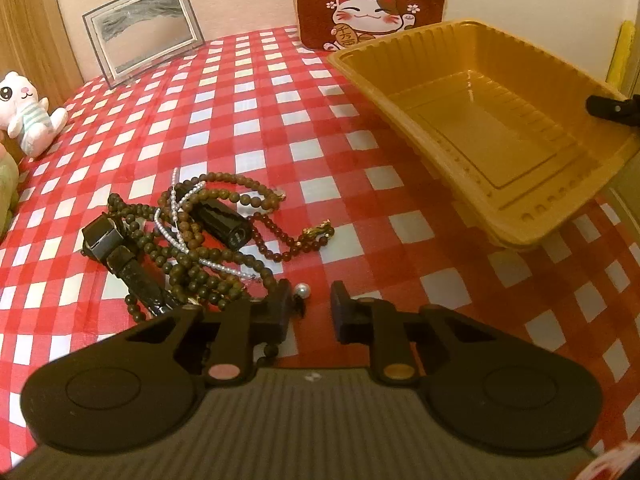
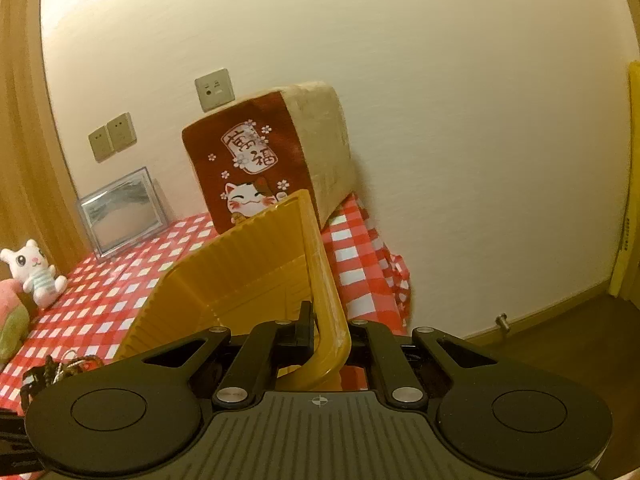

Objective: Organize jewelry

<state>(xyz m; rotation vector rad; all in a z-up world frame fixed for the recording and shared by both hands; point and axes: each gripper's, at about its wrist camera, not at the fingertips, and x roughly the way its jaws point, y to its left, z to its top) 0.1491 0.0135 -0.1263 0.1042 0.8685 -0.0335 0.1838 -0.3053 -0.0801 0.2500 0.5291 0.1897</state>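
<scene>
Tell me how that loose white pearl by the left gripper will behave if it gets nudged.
The white pearl is round and smooth, so it would probably roll across the checked tablecloth. It looks small and glossy, likely slippery between the left gripper fingers. It seems unattached to the bead pile.

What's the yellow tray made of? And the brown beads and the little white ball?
The tray looks like thin, glossy plastic: ribbed walls and shiny glints. The brown beads look like wood, matte and dull, though I can't be sure. The white ball looks like a pearl, smooth and shiny, maybe fake.
</scene>
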